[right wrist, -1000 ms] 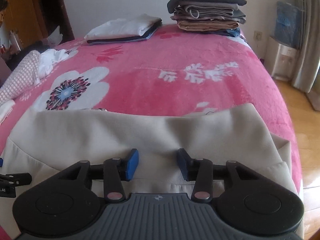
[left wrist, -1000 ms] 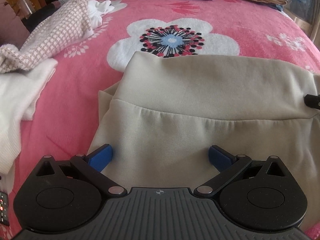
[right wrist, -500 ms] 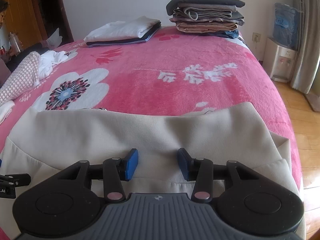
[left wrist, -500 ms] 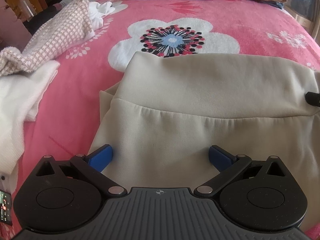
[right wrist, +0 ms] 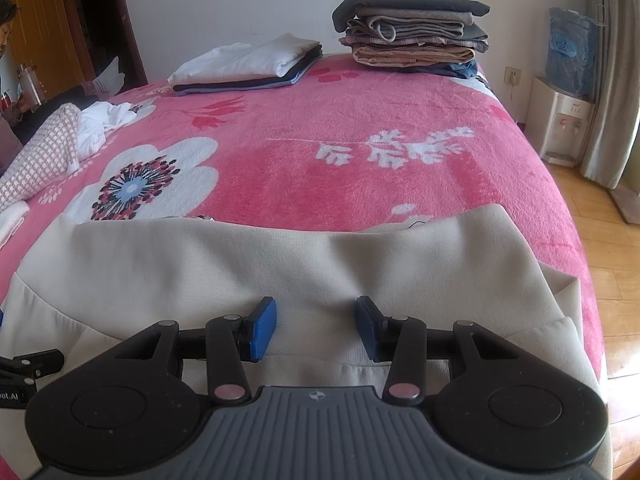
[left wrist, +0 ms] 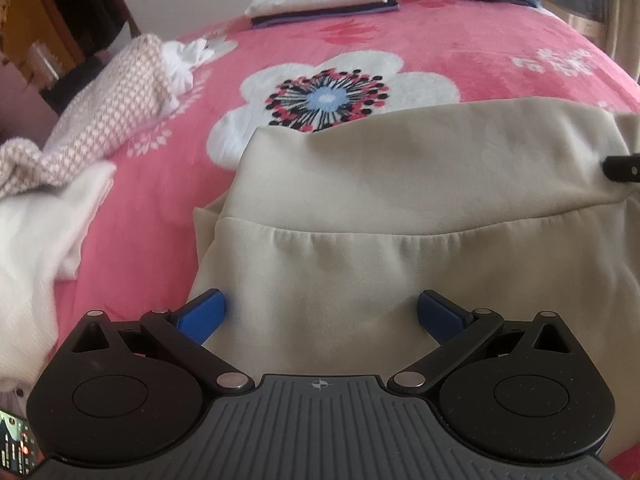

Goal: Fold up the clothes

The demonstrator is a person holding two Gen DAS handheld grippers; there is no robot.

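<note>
A beige garment (left wrist: 400, 208) lies partly folded on the pink flowered bed, its far part doubled over the near part; it also shows in the right wrist view (right wrist: 240, 264). My left gripper (left wrist: 322, 312) is wide open over the garment's near left part, holding nothing. My right gripper (right wrist: 316, 326) is open with a narrower gap, its blue pads (right wrist: 262, 326) above the fold's seam near the garment's right half. The tip of the right gripper (left wrist: 624, 166) shows at the right edge of the left wrist view.
Unfolded white and pink-checked clothes (left wrist: 100, 120) lie at the bed's left side. A folded white and dark pile (right wrist: 248, 66) and a taller folded stack (right wrist: 412, 36) sit at the far edge. A wooden floor (right wrist: 608, 240) and a water dispenser (right wrist: 560, 120) are to the right.
Both grippers have tilted up and drawn back slightly, so more of the bed's far end shows. The garment lies as before and both grippers stay open.
</note>
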